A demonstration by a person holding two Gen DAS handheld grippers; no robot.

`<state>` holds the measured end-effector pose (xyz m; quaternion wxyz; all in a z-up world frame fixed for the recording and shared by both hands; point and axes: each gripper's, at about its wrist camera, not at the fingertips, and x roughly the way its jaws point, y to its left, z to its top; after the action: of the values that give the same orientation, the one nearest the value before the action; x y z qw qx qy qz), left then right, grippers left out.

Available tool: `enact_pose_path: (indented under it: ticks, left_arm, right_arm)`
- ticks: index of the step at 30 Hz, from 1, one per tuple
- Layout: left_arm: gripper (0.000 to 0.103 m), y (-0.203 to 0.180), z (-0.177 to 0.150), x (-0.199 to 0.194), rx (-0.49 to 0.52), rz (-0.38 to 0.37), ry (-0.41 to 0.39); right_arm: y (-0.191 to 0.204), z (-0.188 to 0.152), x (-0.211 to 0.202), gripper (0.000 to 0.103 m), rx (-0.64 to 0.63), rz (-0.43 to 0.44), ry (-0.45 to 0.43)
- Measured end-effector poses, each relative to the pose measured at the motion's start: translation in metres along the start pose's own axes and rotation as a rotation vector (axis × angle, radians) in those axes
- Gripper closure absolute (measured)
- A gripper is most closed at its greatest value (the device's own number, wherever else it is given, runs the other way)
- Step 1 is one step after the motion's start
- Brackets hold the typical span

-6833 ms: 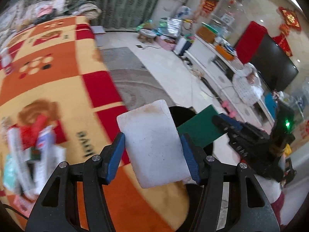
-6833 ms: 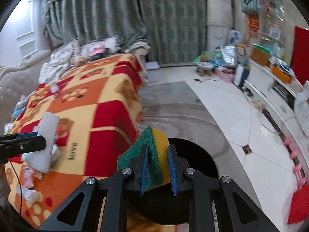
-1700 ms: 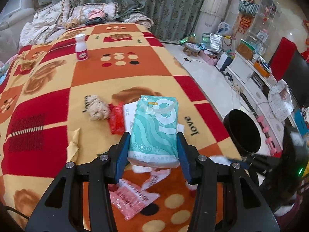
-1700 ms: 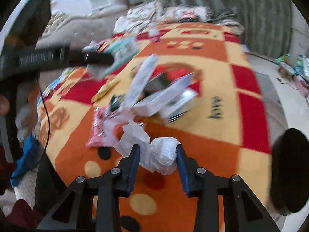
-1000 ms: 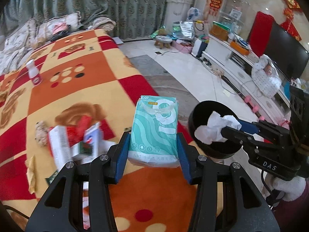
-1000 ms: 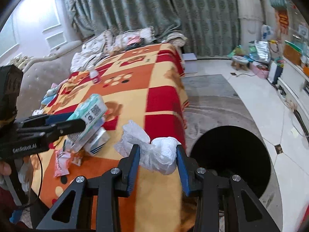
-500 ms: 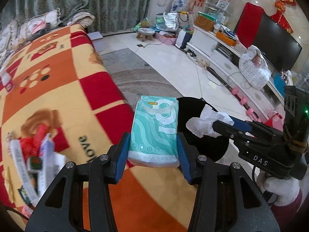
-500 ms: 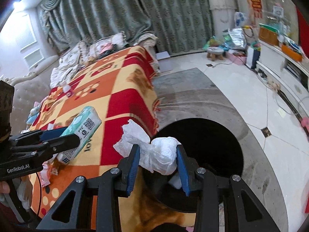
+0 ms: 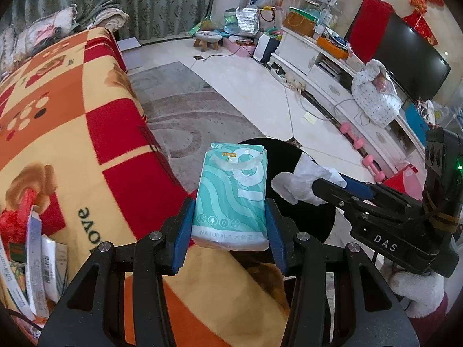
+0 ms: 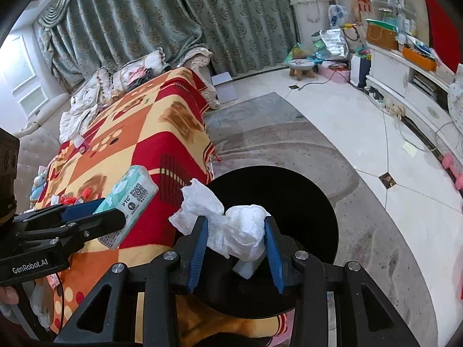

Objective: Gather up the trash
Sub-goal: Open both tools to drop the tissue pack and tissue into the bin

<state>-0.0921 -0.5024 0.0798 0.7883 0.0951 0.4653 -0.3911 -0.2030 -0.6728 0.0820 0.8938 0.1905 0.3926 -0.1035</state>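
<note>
My left gripper (image 9: 228, 225) is shut on a teal tissue pack (image 9: 234, 193) and holds it at the bed's edge, just left of the black bin (image 9: 312, 217). The pack also shows in the right wrist view (image 10: 130, 199). My right gripper (image 10: 234, 243) is shut on a crumpled white tissue wad (image 10: 231, 228) over the open mouth of the black bin (image 10: 303, 196). In the left wrist view the wad (image 9: 301, 182) hangs above the bin. A white piece (image 10: 246, 269) lies inside the bin.
A red, orange and yellow blanket (image 9: 66, 121) covers the bed. Several pieces of trash (image 9: 31, 245) lie on it at the left. A grey rug (image 10: 376, 225) lies under the bin. A white TV cabinet (image 9: 332, 66) lines the far right.
Both grippers have swung from the trash pile on the bed to the bin, still holding the tissue pack and the wad. The bin now lies right under the wad.
</note>
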Motion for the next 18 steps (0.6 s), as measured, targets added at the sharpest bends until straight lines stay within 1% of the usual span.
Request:
enact_pose_path:
  ticks: [3,5,6,9,10,11,13,16,18]
  left_arm:
    - [0.056,-0.001,0.001,0.004,-0.005,-0.019,0.002]
    - [0.054,0.001,0.001,0.005,-0.016,-0.047,-0.005]
    - [0.053,0.000,0.002,0.005,-0.020,-0.061,-0.006]
    - [0.046,-0.003,0.003,0.006,-0.036,-0.095,-0.018]
    - [0.042,-0.004,0.004,0.006,-0.040,-0.105,-0.020]
    - [0.040,-0.005,0.005,0.007,-0.044,-0.114,-0.020]
    - [0.040,-0.005,0.004,0.007,-0.048,-0.114,-0.011]
    - [0.040,-0.005,0.003,0.005,-0.048,-0.099,-0.007]
    - [0.040,-0.003,0.001,0.003,-0.052,-0.072,-0.003]
  right_arm:
    - [-0.004,0.000,0.002,0.067,0.016,-0.008,-0.002]
    - [-0.008,0.002,0.002,0.059,0.034,-0.018,-0.005]
    - [-0.009,0.002,0.002,0.053,0.042,-0.025,-0.008]
    - [-0.012,0.005,0.001,0.052,0.055,-0.034,-0.011]
    - [-0.014,0.006,0.001,0.050,0.057,-0.039,-0.011]
    - [-0.015,0.006,0.001,0.049,0.062,-0.045,-0.011]
    - [-0.018,0.005,0.000,0.040,0.074,-0.044,-0.010]
    - [-0.022,0.003,0.000,0.038,0.091,-0.046,-0.006]
    - [-0.022,0.002,0.002,0.038,0.094,-0.041,0.003]
